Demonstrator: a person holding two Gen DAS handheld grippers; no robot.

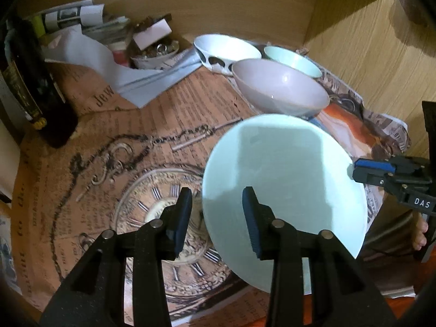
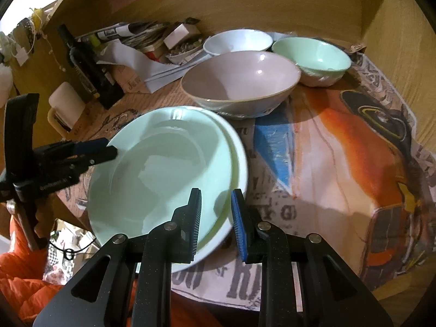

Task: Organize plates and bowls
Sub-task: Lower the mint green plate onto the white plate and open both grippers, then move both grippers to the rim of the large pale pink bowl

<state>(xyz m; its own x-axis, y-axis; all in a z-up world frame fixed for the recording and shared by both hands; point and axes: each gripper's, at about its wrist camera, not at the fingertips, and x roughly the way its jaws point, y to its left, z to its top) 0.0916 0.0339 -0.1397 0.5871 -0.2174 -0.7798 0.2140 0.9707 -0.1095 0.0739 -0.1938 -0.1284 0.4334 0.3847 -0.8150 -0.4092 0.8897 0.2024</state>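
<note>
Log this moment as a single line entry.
plates: mint plate atop white plate | left gripper: open, straddling mint rim | right gripper: straddling both rims, grip unclear | pink bowl: behind, untouched

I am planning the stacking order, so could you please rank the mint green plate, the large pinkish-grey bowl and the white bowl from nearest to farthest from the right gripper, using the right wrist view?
1. Mint green plate, directly at the right gripper, slightly left.
2. Large pinkish-grey bowl, beyond the plate, centre.
3. White bowl, farthest, behind the pinkish-grey bowl.
</note>
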